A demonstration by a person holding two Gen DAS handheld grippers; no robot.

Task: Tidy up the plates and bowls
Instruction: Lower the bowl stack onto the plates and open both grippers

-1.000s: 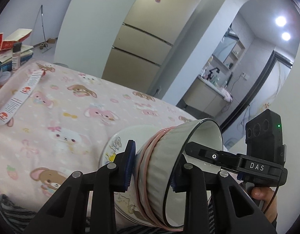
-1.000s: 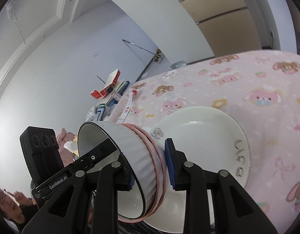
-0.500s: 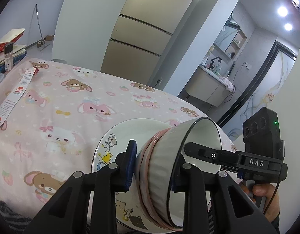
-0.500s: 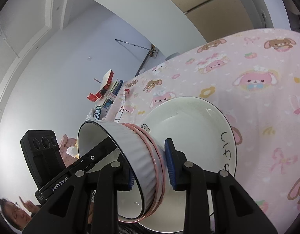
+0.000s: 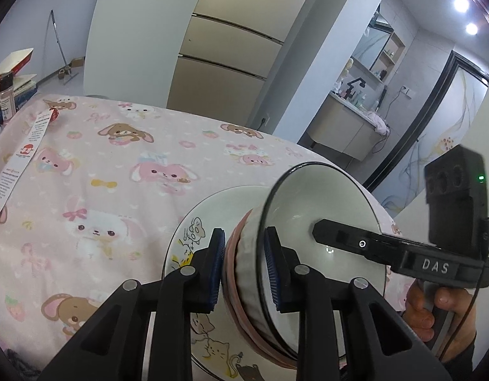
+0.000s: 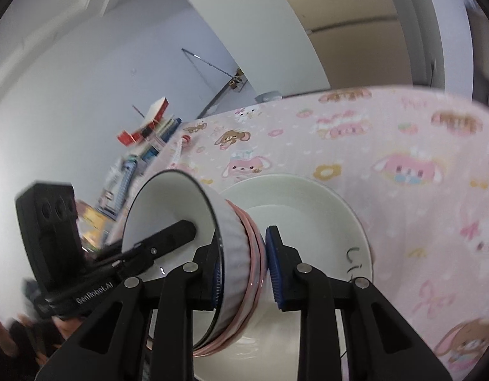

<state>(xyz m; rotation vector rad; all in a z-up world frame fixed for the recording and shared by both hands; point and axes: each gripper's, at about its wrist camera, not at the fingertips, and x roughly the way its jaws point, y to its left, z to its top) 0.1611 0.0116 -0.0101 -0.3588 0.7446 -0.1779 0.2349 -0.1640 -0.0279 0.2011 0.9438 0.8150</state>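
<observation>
1. White ribbed ceramic with pink bands around the lower half: bowl point(image 5: 308, 216) tipped on its side over the plate point(image 5: 193, 231), mouth facing sideways. Contact between the two not clear from either view.
2. Clamped by both tools: left gripper point(image 5: 244, 231) pinching the bowl's wall, one blue pad inside and one against the pink bands. Right gripper point(image 6: 244, 235) gripping another part of the same wall in the same way.
3. Judged the step in hand: seating the bowl upright in the plate's well. Best done by rolling both wrists together so that the foot comes down flat and centred, then lowering slowly and letting go only once settled.
4. Glazed and slick inside, fluted outside, a dark line along the rim. Likely to slip between the pads if one side loosens first.
5. Shallow, round and glossy, cartoon cats and lettering on the plate's rim. Soft pink tablecloth point(image 5: 117, 165) printed with rabbits beneath, apt to cushion the landing.
</observation>
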